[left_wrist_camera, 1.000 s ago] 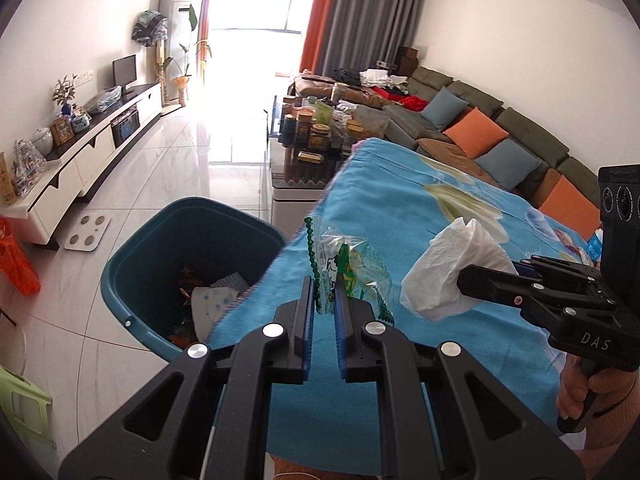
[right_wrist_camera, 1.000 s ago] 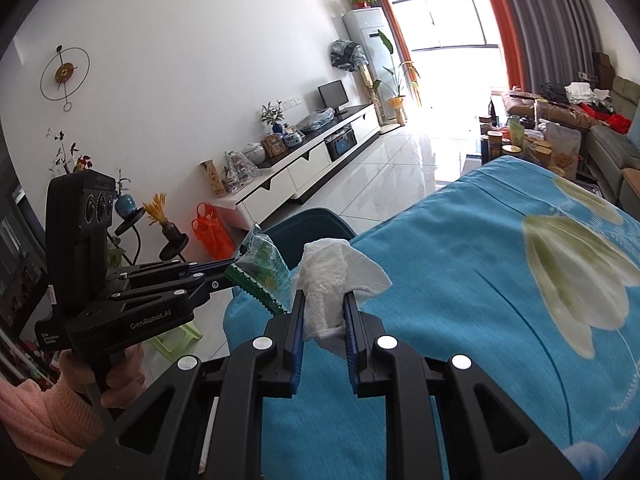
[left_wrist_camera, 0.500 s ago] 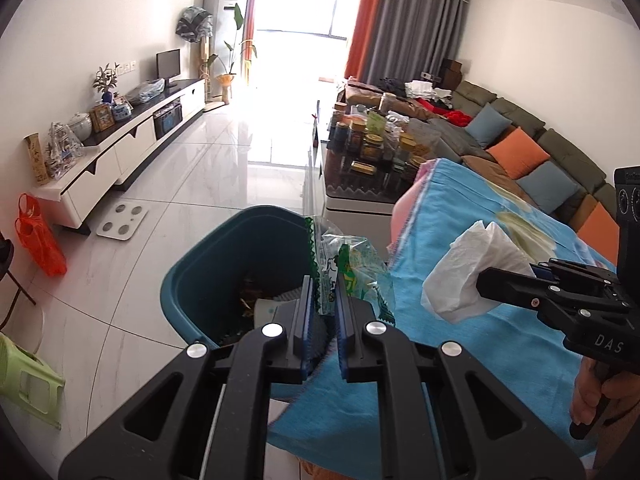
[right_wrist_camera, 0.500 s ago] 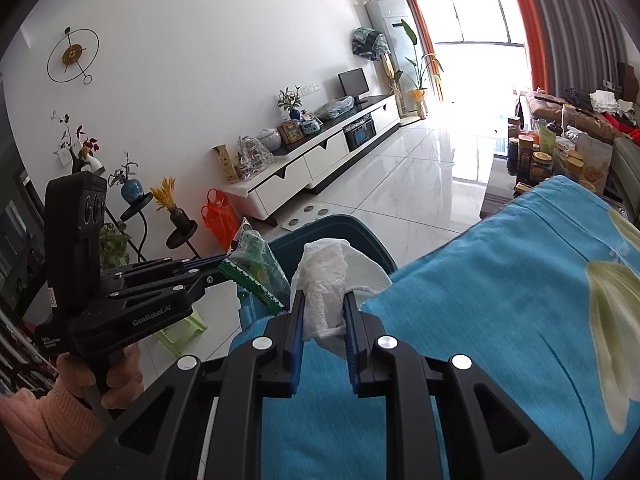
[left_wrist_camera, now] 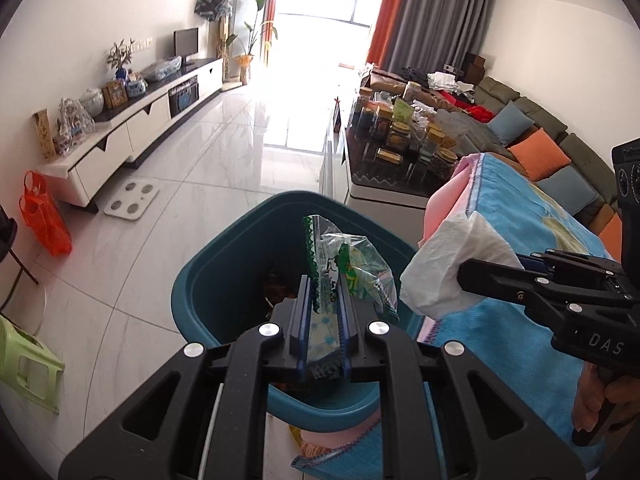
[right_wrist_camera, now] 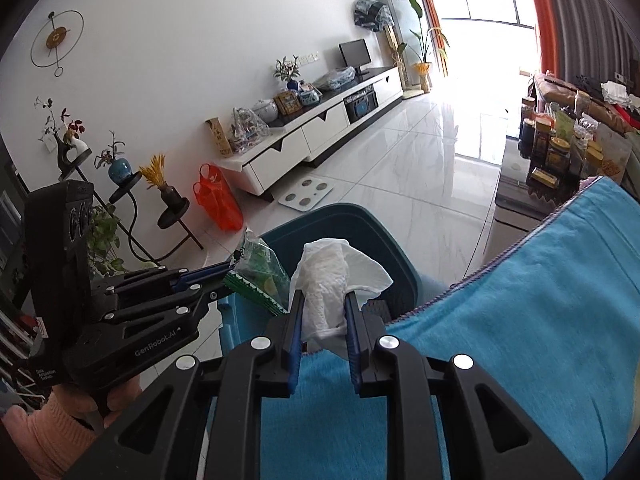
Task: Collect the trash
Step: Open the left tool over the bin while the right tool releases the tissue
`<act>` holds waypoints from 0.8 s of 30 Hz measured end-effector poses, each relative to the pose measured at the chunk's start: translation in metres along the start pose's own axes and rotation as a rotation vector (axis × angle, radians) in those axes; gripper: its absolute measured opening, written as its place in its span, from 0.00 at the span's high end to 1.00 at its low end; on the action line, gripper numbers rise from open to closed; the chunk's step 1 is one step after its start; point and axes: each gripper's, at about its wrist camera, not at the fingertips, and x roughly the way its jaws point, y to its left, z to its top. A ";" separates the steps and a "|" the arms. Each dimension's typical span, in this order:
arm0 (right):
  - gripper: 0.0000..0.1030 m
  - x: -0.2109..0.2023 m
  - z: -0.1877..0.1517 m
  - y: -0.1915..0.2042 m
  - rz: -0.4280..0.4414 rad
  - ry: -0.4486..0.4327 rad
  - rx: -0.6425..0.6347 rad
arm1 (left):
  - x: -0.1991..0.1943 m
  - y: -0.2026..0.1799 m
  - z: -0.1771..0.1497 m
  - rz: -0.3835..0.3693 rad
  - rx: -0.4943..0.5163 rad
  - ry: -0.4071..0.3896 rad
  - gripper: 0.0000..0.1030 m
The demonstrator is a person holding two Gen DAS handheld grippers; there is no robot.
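Note:
A clear plastic wrapper with green print (left_wrist_camera: 344,256) stands between the pads of my left gripper (left_wrist_camera: 324,280), held over the open mouth of the teal trash bin (left_wrist_camera: 224,264). The left jaws are starting to open with the wrapper still pinched between them. My right gripper (right_wrist_camera: 323,296) is shut on a crumpled white tissue (right_wrist_camera: 332,272), at the edge of the blue-clothed table (right_wrist_camera: 520,320) beside the bin (right_wrist_camera: 352,216). The left gripper (right_wrist_camera: 230,274) and its wrapper (right_wrist_camera: 260,272) appear to the left in the right wrist view. The bin holds some trash at its bottom.
A low table crowded with jars (left_wrist_camera: 400,140) stands behind the bin. A white TV cabinet (left_wrist_camera: 132,128) lines the left wall, with a bathroom scale (left_wrist_camera: 132,200), an orange bag (left_wrist_camera: 42,220) and a green stool (left_wrist_camera: 24,364) on the tiled floor. A sofa (left_wrist_camera: 552,148) is far right.
Both grippers have moved left off the blue table toward the bin. The wrapper now hangs over the bin's opening, and the gap between the left pads looks slightly wider.

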 end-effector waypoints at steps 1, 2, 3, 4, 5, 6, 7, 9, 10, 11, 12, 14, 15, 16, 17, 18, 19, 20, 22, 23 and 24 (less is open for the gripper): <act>0.83 0.005 0.001 0.000 0.001 0.010 0.004 | 0.004 0.002 0.000 0.002 -0.001 0.006 0.88; 0.83 0.009 0.001 0.001 0.001 0.021 0.007 | 0.007 0.003 -0.001 0.003 -0.002 0.009 0.88; 0.83 0.014 0.001 0.002 -0.002 0.033 0.008 | 0.010 0.004 -0.002 0.003 -0.003 0.014 0.88; 0.83 0.019 0.002 0.003 -0.004 0.041 0.008 | 0.012 0.005 -0.002 0.005 -0.004 0.018 0.88; 0.82 0.023 0.002 0.003 -0.011 0.054 0.009 | 0.016 0.006 -0.002 0.009 -0.004 0.024 0.88; 0.81 0.027 0.004 0.004 -0.014 0.066 0.012 | 0.019 0.006 -0.003 0.014 -0.004 0.030 0.88; 0.80 0.029 0.004 0.003 -0.015 0.075 0.012 | 0.023 0.008 -0.003 0.017 -0.006 0.038 0.88; 0.76 0.033 0.005 0.005 -0.022 0.090 0.014 | 0.029 0.010 -0.005 0.025 -0.013 0.049 0.84; 0.75 0.035 0.006 0.005 -0.024 0.093 0.018 | 0.032 0.011 -0.006 0.025 -0.020 0.057 0.84; 0.74 0.037 0.006 0.006 -0.026 0.096 0.024 | 0.034 0.012 -0.007 0.025 -0.023 0.062 0.84; 0.72 0.039 0.006 0.005 -0.032 0.101 0.031 | 0.036 0.014 -0.008 0.025 -0.027 0.067 0.83; 0.67 0.043 0.008 0.003 -0.035 0.109 0.049 | 0.040 0.018 -0.010 0.028 -0.037 0.078 0.78; 0.67 0.044 0.008 0.002 -0.032 0.110 0.055 | 0.041 0.020 -0.011 0.031 -0.042 0.081 0.76; 0.65 0.044 0.008 0.001 -0.033 0.112 0.062 | 0.042 0.022 -0.011 0.035 -0.047 0.083 0.73; 0.62 0.044 0.008 0.001 -0.038 0.110 0.066 | 0.042 0.023 -0.012 0.039 -0.051 0.084 0.68; 0.62 0.042 0.007 -0.001 -0.036 0.105 0.069 | 0.042 0.024 -0.012 0.043 -0.054 0.082 0.66; 0.62 0.041 0.006 -0.001 -0.031 0.101 0.071 | 0.041 0.025 -0.013 0.044 -0.058 0.080 0.65; 0.62 0.039 0.005 -0.003 -0.030 0.096 0.075 | 0.039 0.026 -0.013 0.044 -0.061 0.078 0.63; 0.62 0.033 0.003 -0.005 -0.024 0.080 0.083 | 0.034 0.026 -0.013 0.052 -0.060 0.066 0.60; 0.61 0.029 0.001 -0.006 -0.019 0.072 0.085 | 0.029 0.025 -0.013 0.055 -0.056 0.054 0.58; 0.61 0.023 -0.001 -0.007 -0.017 0.058 0.087 | 0.024 0.024 -0.013 0.056 -0.051 0.041 0.53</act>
